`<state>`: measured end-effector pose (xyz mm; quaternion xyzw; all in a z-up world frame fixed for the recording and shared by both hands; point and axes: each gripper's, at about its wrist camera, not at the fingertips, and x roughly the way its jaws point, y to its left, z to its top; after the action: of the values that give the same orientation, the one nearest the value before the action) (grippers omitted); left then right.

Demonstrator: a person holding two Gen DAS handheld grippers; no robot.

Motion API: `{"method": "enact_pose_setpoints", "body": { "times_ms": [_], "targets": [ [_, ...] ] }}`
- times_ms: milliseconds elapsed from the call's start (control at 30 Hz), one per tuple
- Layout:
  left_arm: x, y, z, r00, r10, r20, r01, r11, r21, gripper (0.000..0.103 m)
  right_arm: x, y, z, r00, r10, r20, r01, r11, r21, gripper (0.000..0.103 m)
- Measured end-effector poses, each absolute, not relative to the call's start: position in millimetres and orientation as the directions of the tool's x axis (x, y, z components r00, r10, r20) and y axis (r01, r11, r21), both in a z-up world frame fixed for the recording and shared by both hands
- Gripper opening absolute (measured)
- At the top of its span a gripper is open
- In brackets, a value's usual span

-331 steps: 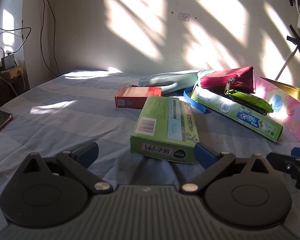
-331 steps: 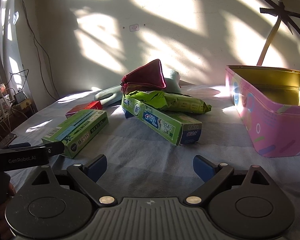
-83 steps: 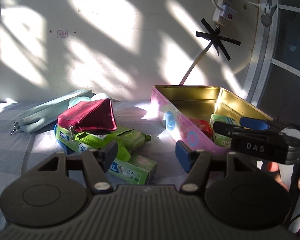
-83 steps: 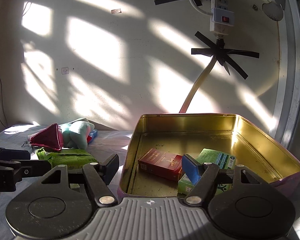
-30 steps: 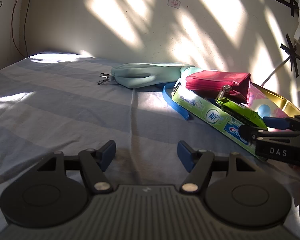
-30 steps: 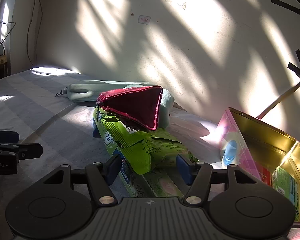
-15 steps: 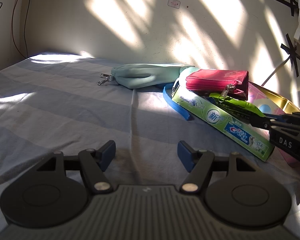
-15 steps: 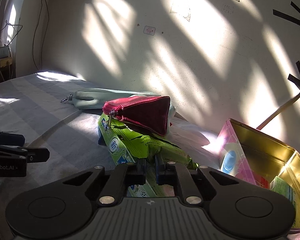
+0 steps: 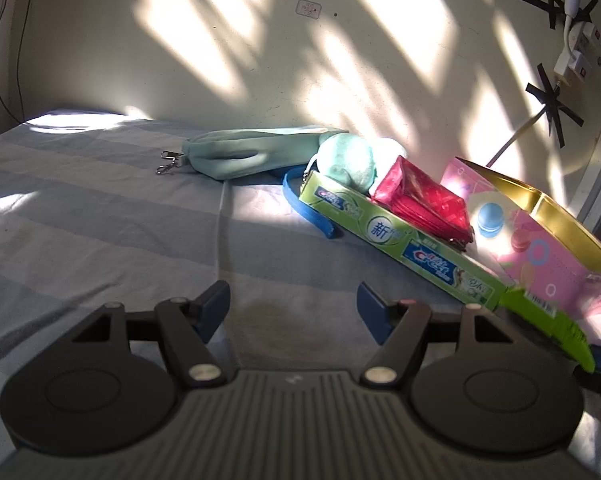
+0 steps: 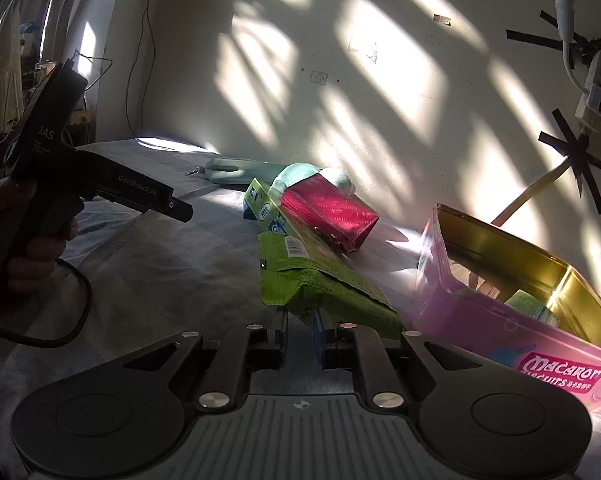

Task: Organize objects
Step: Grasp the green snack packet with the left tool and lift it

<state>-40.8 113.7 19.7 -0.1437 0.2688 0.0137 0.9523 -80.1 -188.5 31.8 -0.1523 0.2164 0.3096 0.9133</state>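
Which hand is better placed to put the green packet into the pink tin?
The right. Its tongs have just been opening a little but grip the green packet beside the pink tin. The left tongs stand open over bare sheet.

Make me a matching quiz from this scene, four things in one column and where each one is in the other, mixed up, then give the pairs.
Things:
1. red zip pouch
2. green crinkly packet
3. teal fabric case
4. small green carton

Places:
A. inside the pink biscuit tin
B. between the right gripper's pads
C. lying on the long green toothpaste box
D. flat on the bedsheet by the wall

Pairs: 1-C, 2-B, 3-D, 4-A
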Motion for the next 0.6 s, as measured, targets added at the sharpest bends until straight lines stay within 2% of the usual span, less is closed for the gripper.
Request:
{"method": "enact_pose_setpoints", "body": {
  "times_ms": [33,100,167,200,267,300,333,467,600],
  "targets": [
    [-40,110,23,0.853,-0.115,-0.509,-0.058,0.948,-0.312,0.072,-79,-198,31,0.688,0.521,-0.505,-0.637,0.767,-0.077,0.03],
    [-38,99,33,0.843,-0.213,-0.494,0.02,0.93,-0.367,0.076,-71,-216,30,0.659,0.552,-0.51,-0.611,0.789,0.065,0.042],
    [-35,83,42,0.819,-0.295,-0.492,0.09,0.913,-0.398,0.081,-60,-228,31,0.669,0.55,-0.5,-0.566,0.813,0.136,0.044],
    [-33,74,44,0.804,-0.322,-0.5,0.112,0.907,-0.405,0.083,-55,-231,31,0.676,0.543,-0.498,-0.547,0.823,0.154,0.046],
    [-29,57,45,0.775,-0.353,-0.524,0.148,0.908,-0.393,0.083,-45,-235,28,0.669,0.544,-0.507,-0.539,0.824,0.173,0.057],
    [-27,48,44,0.768,-0.353,-0.535,0.157,0.913,-0.377,0.084,-40,-236,26,0.659,0.549,-0.515,-0.538,0.822,0.188,0.069],
    [-24,42,43,0.761,-0.348,-0.548,0.16,0.919,-0.361,0.084,-33,-236,23,0.646,0.554,-0.525,-0.533,0.82,0.208,0.075],
    [-5,26,31,0.696,-0.366,-0.617,0.176,0.921,-0.347,0.087,-13,-241,10,0.571,0.608,-0.551,-0.507,0.79,0.346,0.075],
    [11,8,19,0.621,-0.43,-0.655,0.228,0.899,-0.375,0.088,-14,-225,7,0.55,0.621,-0.558,-0.55,0.773,0.317,0.075]
  ]
}}
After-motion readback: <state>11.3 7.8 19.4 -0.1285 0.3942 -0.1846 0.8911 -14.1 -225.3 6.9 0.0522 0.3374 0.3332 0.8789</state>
